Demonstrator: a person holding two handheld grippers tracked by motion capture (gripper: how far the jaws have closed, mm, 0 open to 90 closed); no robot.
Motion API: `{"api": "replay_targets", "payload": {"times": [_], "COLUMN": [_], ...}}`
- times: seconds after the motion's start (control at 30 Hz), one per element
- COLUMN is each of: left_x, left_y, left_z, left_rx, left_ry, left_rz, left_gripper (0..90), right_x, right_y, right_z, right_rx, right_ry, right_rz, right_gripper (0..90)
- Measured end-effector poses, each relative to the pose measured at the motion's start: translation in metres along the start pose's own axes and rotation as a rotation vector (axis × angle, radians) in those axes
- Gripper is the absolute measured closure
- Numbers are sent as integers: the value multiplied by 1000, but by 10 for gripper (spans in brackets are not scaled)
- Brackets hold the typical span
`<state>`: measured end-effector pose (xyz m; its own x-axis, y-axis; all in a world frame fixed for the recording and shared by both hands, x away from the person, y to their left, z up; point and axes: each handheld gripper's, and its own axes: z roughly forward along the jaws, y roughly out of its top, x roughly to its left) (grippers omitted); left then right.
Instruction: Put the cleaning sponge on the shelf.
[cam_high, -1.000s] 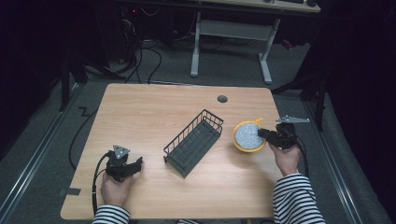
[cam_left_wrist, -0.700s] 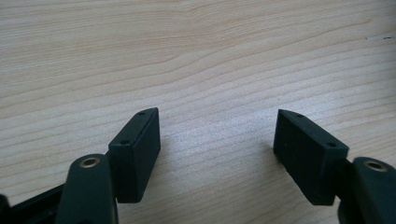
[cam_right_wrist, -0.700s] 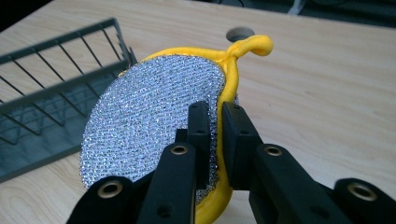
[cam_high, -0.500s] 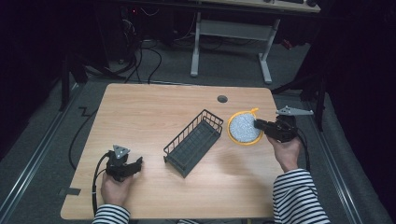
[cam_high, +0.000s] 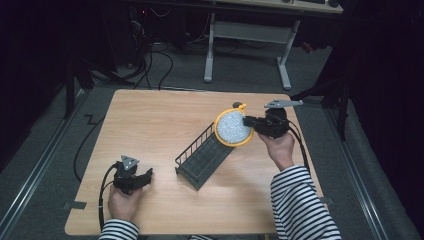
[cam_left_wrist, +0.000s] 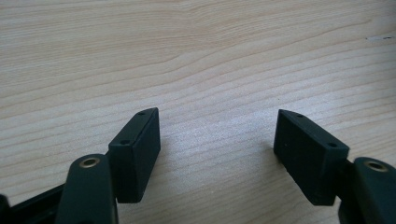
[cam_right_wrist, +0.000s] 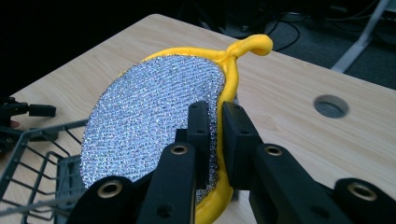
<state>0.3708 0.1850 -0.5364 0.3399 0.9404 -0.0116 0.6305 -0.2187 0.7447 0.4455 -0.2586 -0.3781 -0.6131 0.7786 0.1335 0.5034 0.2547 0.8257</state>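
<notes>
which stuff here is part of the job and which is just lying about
In use:
- silver scouring pad with yellow rim, clamped in the right hand-held gripper
- black wire basket beneath it

Idle:
- left hand-held gripper, open, resting on the table
- round grommet hole

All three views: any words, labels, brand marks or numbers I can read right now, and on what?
None can be read.
Scouring pad, silver mesh with a yellow rim: no label visible.
Wire basket: no tag or marking.
Right tongs, shut on the pad's rim: plain black, no print.
Left tongs, open over the table: plain black, no print.
</notes>
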Motion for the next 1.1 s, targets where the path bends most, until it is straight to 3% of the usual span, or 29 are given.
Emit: {"api": "replay_targets", "payload": {"times": [0.2,0.43,0.8,1.1], "left_x": [0,0,0,0], "left_y": [0,0,0,0], "left_z": [0,0,0,0], "left_rx": [0,-1,0,0], "left_ry": [-1,-2,-3,-3], "left_rz": [0,1,1,1], "left_gripper": [320,317,316,316], "right_x": [14,22,22,22], "right_y": [12,13,3,-2], "right_z": [33,59,82,86], "right_rx": [36,64,132,149], "right_ry": [30,55,38,32], "right_rz": [-19,-20,-45,-59], "right_gripper": [827,826,820,818]}}
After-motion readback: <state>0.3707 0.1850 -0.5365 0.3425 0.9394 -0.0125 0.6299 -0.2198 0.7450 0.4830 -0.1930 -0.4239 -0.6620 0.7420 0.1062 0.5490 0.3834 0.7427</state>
